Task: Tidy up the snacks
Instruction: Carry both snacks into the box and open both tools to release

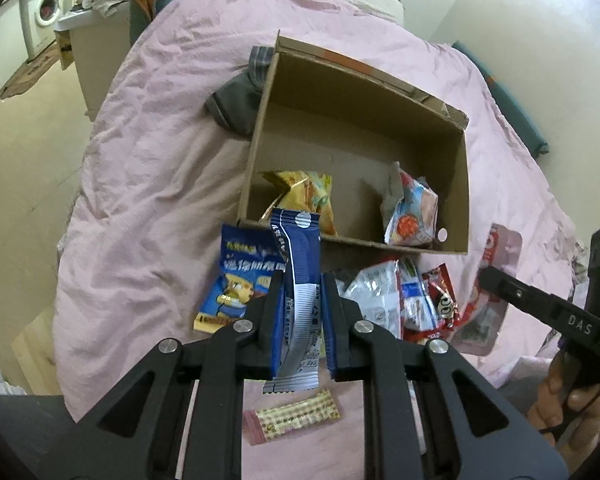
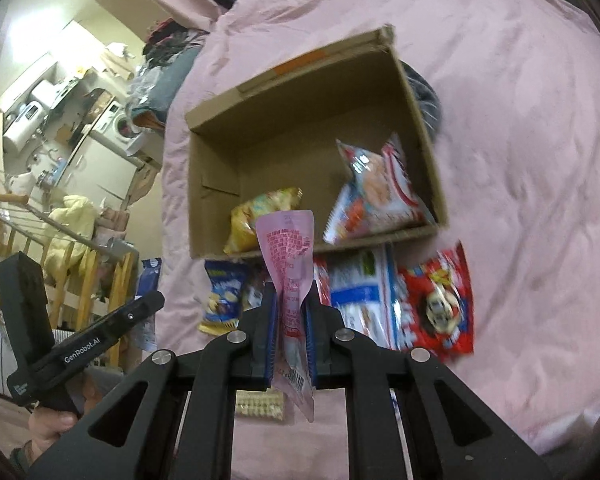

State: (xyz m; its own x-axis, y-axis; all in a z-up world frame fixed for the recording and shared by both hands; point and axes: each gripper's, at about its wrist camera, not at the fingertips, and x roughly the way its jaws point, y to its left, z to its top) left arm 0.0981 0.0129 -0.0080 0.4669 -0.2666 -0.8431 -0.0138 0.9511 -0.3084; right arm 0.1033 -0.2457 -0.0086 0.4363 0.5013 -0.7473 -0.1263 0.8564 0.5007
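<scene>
I had the left gripper [image 1: 302,300] clenched on a blue packet [image 1: 300,280], and the right gripper [image 2: 291,312] clenched on a pink packet [image 2: 290,256], near the box [image 2: 300,92].

The red snack bag [image 2: 436,308] and its neighbours on the bed are blurred, their print unreadable. The blue-and-white packet [image 1: 300,300] hides part of the yellow bag [image 1: 304,196]. The right gripper's body [image 1: 540,312] is cut off at the frame's edge.

You have 1 cardboard box [image 1: 260,140] on the bed, with 2 snack packets inside: 1 yellow [image 1: 312,196], 1 white-and-red [image 1: 414,216]. 2 packets are lifted: 1 blue-and-white [image 1: 302,300], 1 pink [image 2: 290,280]. 1 small wafer bar [image 1: 292,416] lies nearest you.
</scene>
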